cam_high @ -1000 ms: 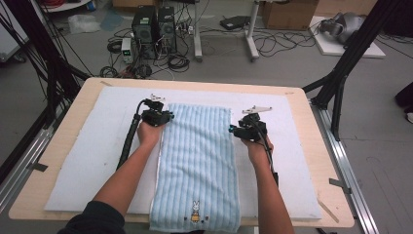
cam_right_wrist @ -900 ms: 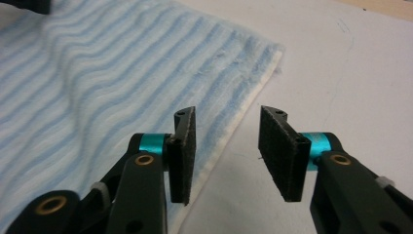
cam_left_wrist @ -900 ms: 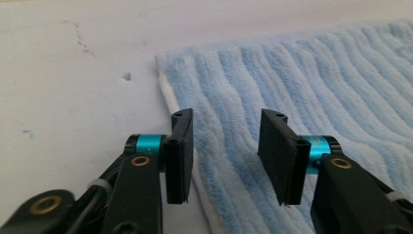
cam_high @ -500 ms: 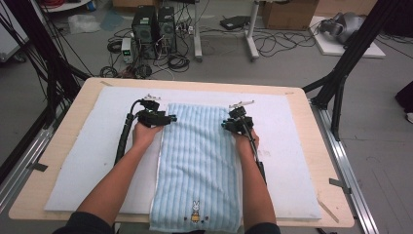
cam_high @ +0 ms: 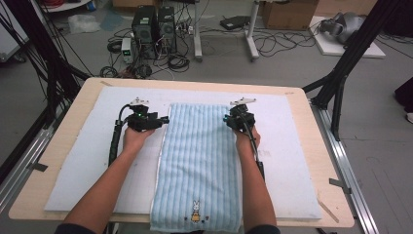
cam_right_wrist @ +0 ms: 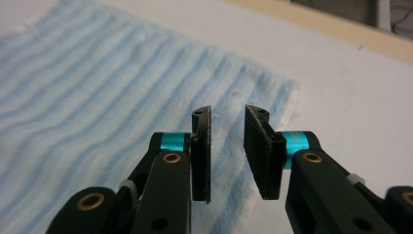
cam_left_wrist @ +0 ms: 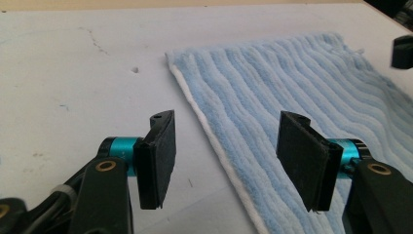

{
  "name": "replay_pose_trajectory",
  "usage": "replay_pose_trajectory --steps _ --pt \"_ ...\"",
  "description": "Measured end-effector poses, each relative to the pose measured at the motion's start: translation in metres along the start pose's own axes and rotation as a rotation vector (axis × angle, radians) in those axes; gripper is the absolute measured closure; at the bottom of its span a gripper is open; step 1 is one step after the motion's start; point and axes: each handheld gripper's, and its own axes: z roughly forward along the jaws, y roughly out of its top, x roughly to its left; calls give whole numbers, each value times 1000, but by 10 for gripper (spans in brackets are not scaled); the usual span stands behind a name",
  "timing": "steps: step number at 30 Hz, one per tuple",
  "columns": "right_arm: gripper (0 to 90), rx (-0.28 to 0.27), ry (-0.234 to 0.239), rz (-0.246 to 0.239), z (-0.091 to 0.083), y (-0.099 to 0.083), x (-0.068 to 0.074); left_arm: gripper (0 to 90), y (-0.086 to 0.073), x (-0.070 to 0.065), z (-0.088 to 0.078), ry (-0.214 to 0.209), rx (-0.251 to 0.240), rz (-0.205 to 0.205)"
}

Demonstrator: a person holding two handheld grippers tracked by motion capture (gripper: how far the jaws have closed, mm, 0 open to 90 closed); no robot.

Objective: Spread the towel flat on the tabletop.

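Blue towel (cam_high: pixel 197 161) far corners | left claw (cam_left_wrist: pixel 224 161) open | right claw (cam_right_wrist: pixel 226 151) narrowly open

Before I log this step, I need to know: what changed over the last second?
Both hands slid up the towel toward its far corners. The left gripper has just been opening and straddles the towel's edge; the right gripper closed, then reopened slightly, nothing pinched. The towel stayed flat on the white mat.
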Motion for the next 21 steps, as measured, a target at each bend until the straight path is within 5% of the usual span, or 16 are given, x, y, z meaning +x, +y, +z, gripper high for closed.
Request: replay_pose_trajectory --steps 2,4,10,12,17,21 --pt "688 -46 36 -6 -18 -2 -4 410 -2 1 -4 -13 4 1" --pt "684 -64 49 -18 -33 -7 -7 518 -4 1 -7 -30 -7 30" --pt "794 1 70 -24 -45 -33 -11 673 -12 -12 16 -16 73 42" --pt "788 8 72 -25 -46 -41 -10 700 -15 -18 24 21 113 64" --pt "742 28 118 -6 -56 -47 -8 789 -12 -23 29 112 116 102" --pt "717 -5 112 -20 -68 -56 -4 707 -10 -24 32 194 110 109"
